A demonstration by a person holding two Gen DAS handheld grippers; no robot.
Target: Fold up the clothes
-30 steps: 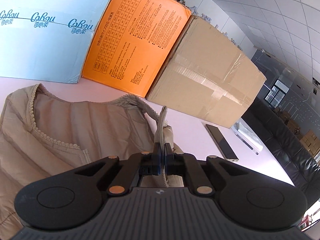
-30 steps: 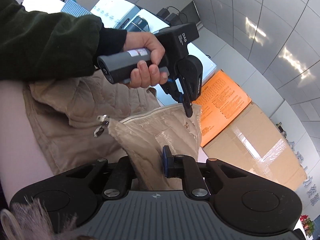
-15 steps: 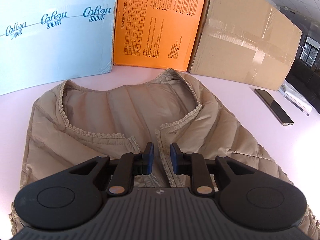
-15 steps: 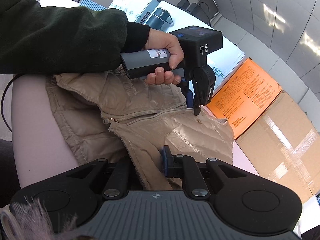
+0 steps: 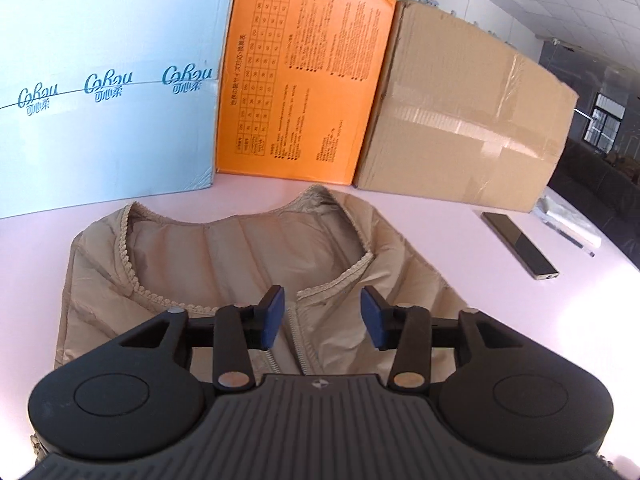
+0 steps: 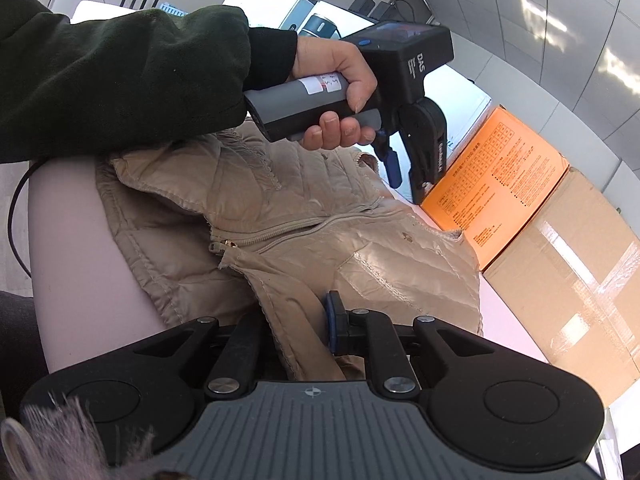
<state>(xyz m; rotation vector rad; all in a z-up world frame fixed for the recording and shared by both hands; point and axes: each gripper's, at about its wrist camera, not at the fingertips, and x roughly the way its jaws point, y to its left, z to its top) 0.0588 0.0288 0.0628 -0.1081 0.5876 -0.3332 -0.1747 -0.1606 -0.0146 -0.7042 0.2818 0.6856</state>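
A beige quilted vest (image 5: 240, 256) with a lace-trimmed neckline lies flat on the pink table (image 5: 460, 256), its zipper running toward me. My left gripper (image 5: 322, 316) hovers over the top of the zipper; its jaws are opening and the blue pads press on nothing. In the right wrist view the vest (image 6: 304, 216) is spread below the left gripper (image 6: 408, 180), which a hand in a dark green sleeve holds above the collar. My right gripper (image 6: 308, 328) is shut on the vest's front edge near the hem, with the fabric bunched between its pads.
Three boxes stand along the back of the table: a light blue one (image 5: 104, 92), an orange one (image 5: 304, 80) and a brown cardboard one (image 5: 468, 116). A dark phone (image 5: 520, 246) and a clear plastic sleeve (image 5: 568, 220) lie at the right. A black cable (image 6: 14, 216) hangs off the table's left edge.
The left gripper let go of the vest's front edge, which now lies flat, and its jaws spread apart. The right gripper kept its hold and barely moved.
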